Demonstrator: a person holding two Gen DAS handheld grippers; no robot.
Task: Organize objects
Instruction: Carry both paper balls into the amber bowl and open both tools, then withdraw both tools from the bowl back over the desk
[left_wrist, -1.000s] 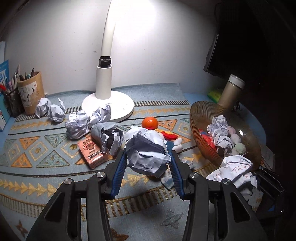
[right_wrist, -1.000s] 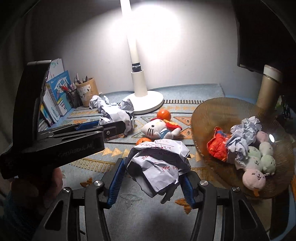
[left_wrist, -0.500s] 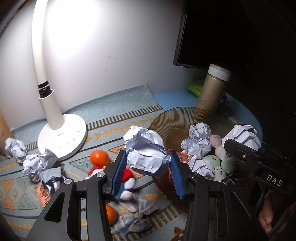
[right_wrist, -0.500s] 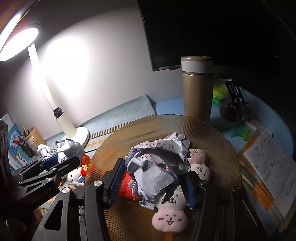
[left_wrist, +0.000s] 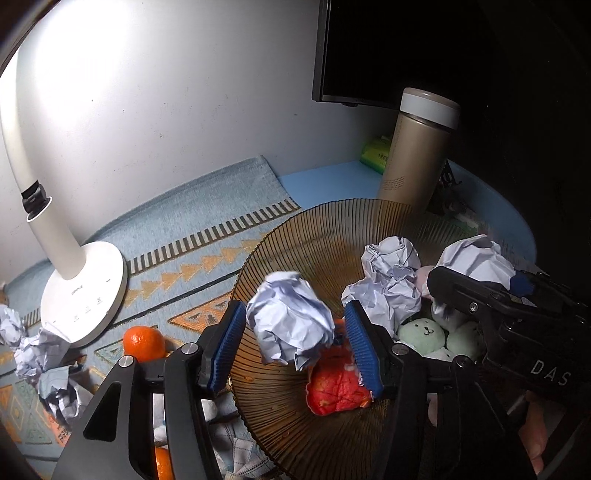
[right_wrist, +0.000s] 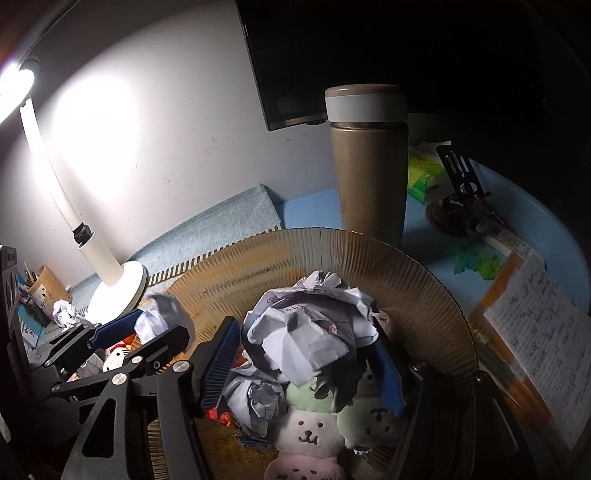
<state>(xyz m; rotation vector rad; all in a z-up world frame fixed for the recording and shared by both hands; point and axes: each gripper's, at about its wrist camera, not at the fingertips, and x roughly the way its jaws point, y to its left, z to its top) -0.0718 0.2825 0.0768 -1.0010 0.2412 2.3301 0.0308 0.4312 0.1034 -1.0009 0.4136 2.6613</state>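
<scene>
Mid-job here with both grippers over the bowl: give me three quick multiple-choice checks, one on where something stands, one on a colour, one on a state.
1. Where does the thermos stand?
A. behind the amber bowl
B. inside the bowl
C. on the lamp base

2. What colour is the wrapper lying in the bowl?
A. green
B. red-orange
C. black

3. How does the paper ball sit in the left gripper?
A. clamped flat
B. between opening jaws, gaps on both sides
C. absent

Answers: 1 A, it rises past the bowl's far rim. 2 B, red-orange shows under the paper. 3 B, the blue pads stand clear of the ball as they open.
</scene>
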